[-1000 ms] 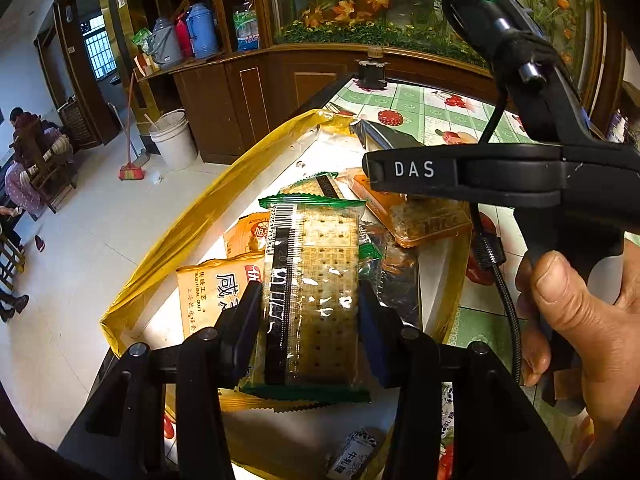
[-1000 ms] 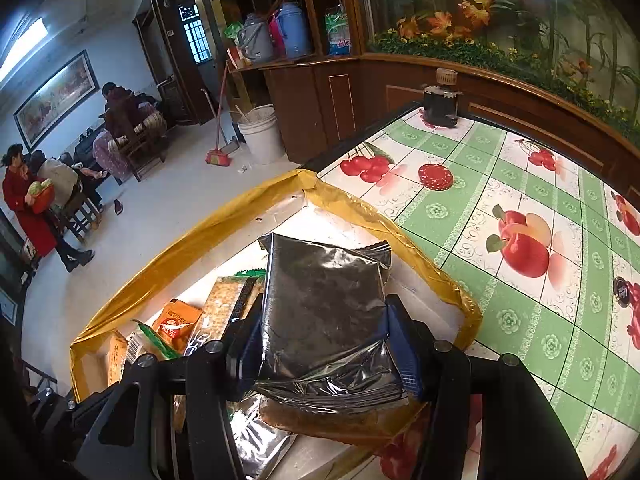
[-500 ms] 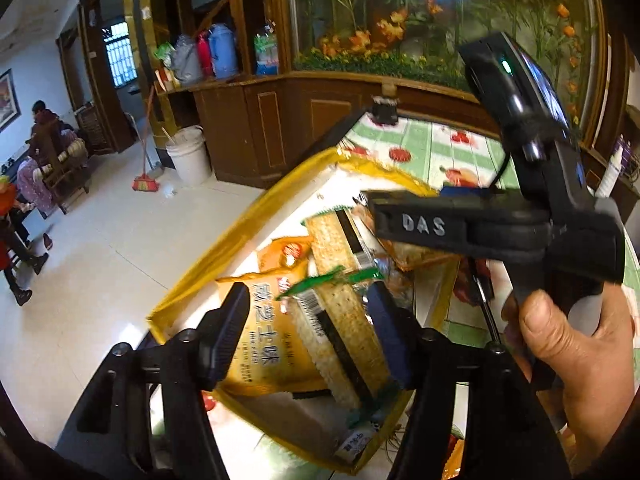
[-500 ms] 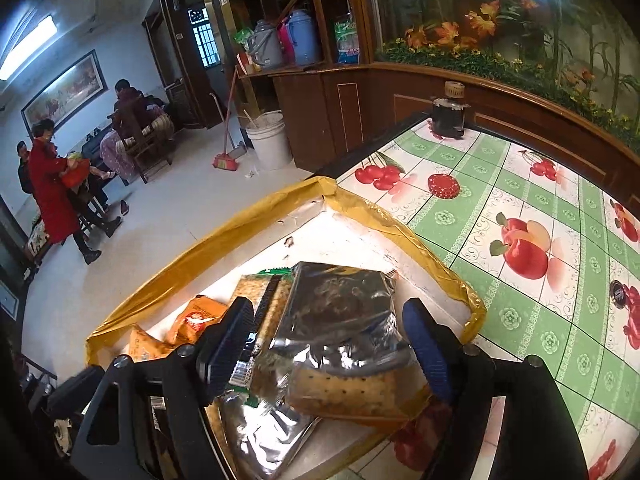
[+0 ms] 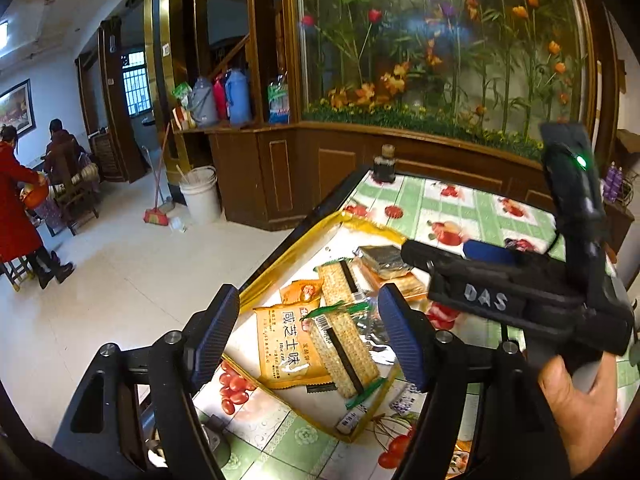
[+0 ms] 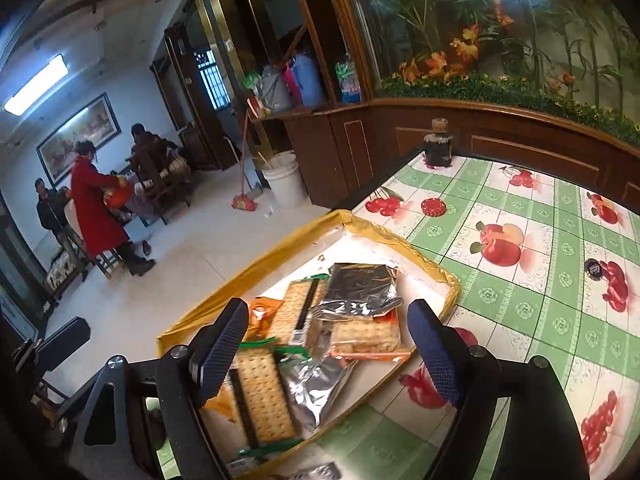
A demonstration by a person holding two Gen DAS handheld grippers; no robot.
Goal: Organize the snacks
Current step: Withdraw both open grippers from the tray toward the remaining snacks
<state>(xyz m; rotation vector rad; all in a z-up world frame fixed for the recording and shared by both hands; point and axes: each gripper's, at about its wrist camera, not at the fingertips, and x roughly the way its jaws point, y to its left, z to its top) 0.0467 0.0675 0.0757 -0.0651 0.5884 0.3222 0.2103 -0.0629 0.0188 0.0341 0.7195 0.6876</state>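
Left wrist view, left gripper (image 5: 310, 338): jaws spread wide, having just been opening; nothing pressed between the two blue pads; it hangs above the tray
Left wrist view, tray (image 5: 288, 256): one shallow tray with a yellow rim on the fruit-print tablecloth (image 5: 452, 204); the snacks lie inside it
Left wrist view, snacks: two clear cracker packs, the nearer cracker pack (image 5: 344, 350) overlapping one orange packet (image 5: 286, 354); one small orange packet (image 5: 306, 292) behind; one silver packet (image 5: 382, 258) at the far side
Left wrist view, right gripper (image 5: 508, 292): seen from the side, gripped by one hand (image 5: 578, 396); its jaws cannot be judged here
Right wrist view, right gripper (image 6: 330, 356): released, jaws wide after just opening; nothing between the pads
Right wrist view, snacks: silver packet (image 6: 360, 286) atop an orange-edged cracker tray pack (image 6: 366, 336); two long cracker packs; a second foil packet (image 6: 316, 388) nearer
Right wrist view, background: one dark jar (image 6: 437, 144) at the table's far edge; one white bucket (image 6: 284, 180) on the floor
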